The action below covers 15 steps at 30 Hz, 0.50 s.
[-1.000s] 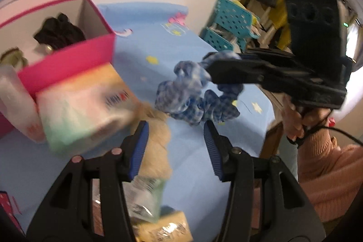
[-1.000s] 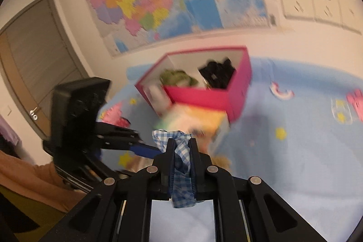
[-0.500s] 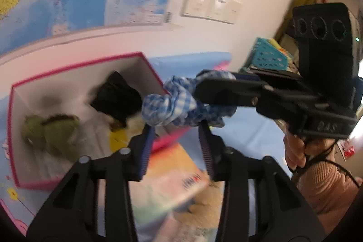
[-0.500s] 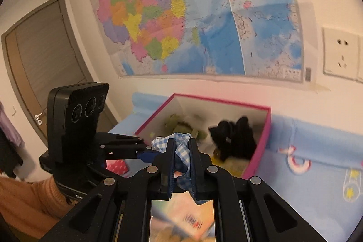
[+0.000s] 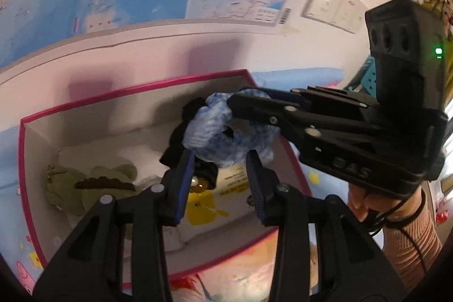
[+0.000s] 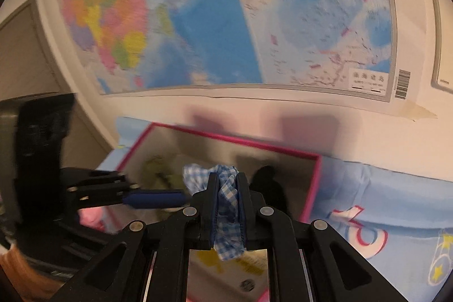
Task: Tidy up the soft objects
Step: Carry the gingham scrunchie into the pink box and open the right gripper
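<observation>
right tongs (image 6: 228,183) easing on scrunchie (image 6: 226,217) | left tongs (image 5: 220,163) parted | blue cloth (image 6: 382,203) | wall map (image 6: 226,13)

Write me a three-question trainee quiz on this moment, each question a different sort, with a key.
1. Multiple choice: what sits between the fingers of the right gripper? A) blue-and-white checked fabric scrunchie B) yellow sponge C) red sock
2. True or false: the pink cardboard box is empty.
3. Fill in: the scrunchie is held above the ____.
Key: 1 A; the jaws have just been opening, with the scrunchie between them. 2 False: a green plush toy and a black cloth item lie inside. 3 box.
</observation>
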{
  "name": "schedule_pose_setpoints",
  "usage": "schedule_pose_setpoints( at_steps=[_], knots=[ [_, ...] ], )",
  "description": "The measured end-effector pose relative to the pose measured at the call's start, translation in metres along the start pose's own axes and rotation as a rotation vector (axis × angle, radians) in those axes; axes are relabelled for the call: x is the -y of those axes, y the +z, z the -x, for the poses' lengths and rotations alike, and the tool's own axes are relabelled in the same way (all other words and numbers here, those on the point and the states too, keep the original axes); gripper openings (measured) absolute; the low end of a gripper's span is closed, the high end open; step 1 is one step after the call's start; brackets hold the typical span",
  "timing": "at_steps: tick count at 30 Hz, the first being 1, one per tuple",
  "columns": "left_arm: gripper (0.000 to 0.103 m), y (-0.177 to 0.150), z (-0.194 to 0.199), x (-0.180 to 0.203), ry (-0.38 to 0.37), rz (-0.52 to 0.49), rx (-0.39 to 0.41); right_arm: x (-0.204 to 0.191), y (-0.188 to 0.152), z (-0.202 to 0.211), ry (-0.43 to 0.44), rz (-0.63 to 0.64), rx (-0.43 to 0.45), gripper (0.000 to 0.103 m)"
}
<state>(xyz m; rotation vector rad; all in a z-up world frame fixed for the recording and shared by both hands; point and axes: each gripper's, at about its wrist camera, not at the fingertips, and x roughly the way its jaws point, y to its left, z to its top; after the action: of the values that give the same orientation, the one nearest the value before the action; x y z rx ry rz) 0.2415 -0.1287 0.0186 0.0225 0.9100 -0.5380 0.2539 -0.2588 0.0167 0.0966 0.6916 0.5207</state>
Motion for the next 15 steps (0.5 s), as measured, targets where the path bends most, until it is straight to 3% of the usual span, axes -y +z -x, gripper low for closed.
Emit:
schedule_pose_setpoints(
  at_steps=[2, 10, 15],
  knots=[
    [0.046, 0.000, -0.001, -0.003, 0.017, 0.018, 0.004, 0.005, 0.001, -0.008, -0.070, -0.009, -0.006, 0.041],
    [0.050, -0.013, 0.017, -0.007, 0.045, 0.013, 0.073, 0.002, -0.014, 0.015, -0.122, 0.012, 0.040, 0.046],
    [0.050, -0.041, 0.054, -0.003, 0.020, -0.029, 0.151, -0.002, -0.034, 0.054, -0.076, 0.012, 0.078, 0.049]
  ],
)
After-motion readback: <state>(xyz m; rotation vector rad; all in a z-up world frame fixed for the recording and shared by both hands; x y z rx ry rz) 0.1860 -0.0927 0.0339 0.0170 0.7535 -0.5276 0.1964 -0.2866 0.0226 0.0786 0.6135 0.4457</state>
